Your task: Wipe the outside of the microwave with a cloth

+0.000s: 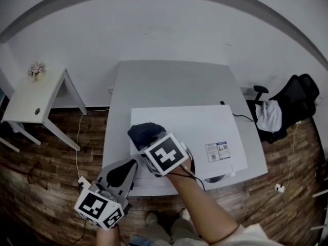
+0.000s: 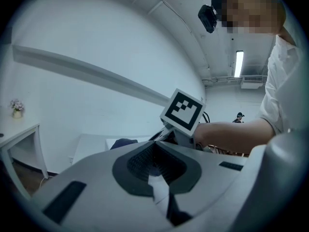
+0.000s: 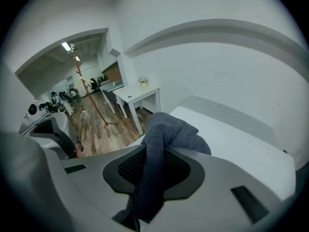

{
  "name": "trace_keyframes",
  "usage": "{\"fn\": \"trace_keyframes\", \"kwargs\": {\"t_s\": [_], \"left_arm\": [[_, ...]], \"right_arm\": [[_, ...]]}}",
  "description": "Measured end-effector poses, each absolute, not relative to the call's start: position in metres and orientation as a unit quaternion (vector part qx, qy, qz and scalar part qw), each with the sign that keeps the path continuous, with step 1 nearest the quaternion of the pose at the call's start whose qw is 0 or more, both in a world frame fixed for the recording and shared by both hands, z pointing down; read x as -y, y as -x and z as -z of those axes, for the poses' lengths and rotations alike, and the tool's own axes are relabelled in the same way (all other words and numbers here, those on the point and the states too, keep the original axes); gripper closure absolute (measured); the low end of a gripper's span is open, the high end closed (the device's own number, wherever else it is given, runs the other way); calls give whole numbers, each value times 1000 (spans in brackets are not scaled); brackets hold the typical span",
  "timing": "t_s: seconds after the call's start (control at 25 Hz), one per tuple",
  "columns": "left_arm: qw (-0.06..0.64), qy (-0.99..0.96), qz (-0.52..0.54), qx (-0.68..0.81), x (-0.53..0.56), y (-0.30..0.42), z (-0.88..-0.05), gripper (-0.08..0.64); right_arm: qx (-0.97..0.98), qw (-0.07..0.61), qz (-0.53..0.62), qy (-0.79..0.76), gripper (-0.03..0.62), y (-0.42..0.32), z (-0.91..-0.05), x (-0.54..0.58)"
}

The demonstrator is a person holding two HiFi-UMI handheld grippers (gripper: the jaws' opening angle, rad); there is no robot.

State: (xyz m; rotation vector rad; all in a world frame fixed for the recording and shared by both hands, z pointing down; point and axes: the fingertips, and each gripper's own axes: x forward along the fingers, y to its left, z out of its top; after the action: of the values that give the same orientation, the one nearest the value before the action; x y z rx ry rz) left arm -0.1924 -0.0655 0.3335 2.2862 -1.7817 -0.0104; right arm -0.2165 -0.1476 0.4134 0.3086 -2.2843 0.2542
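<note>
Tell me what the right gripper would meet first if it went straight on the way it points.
Probably the white top of the microwave: the right gripper, shut on the dark cloth, points low across it. Depth is unclear.

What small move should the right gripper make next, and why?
Probably slide the cloth rightward across the microwave top. The right gripper is shut on the cloth, which sits near the top's left edge, so most of that surface lies to its right.
</note>
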Motion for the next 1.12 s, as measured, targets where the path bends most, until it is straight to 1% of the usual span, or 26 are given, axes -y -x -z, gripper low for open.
{"fn": "trace_keyframes", "kwargs": {"t_s": [0.2, 0.32, 0.48, 1.12], "left_arm": [[130, -779, -2, 613, 59, 189, -339, 558], [133, -780, -5, 612, 61, 182, -340, 558], [133, -786, -9, 604, 68, 163, -341, 558], [131, -816, -12, 563, 107, 68, -339, 558]], "right_arm": [[907, 394, -126, -76, 494, 203, -415, 111], [908, 398, -103, -75, 494, 185, -415, 111], [908, 395, -107, -86, 494, 149, -419, 116], [883, 382, -143, -230, 494, -57, -419, 207]]}}
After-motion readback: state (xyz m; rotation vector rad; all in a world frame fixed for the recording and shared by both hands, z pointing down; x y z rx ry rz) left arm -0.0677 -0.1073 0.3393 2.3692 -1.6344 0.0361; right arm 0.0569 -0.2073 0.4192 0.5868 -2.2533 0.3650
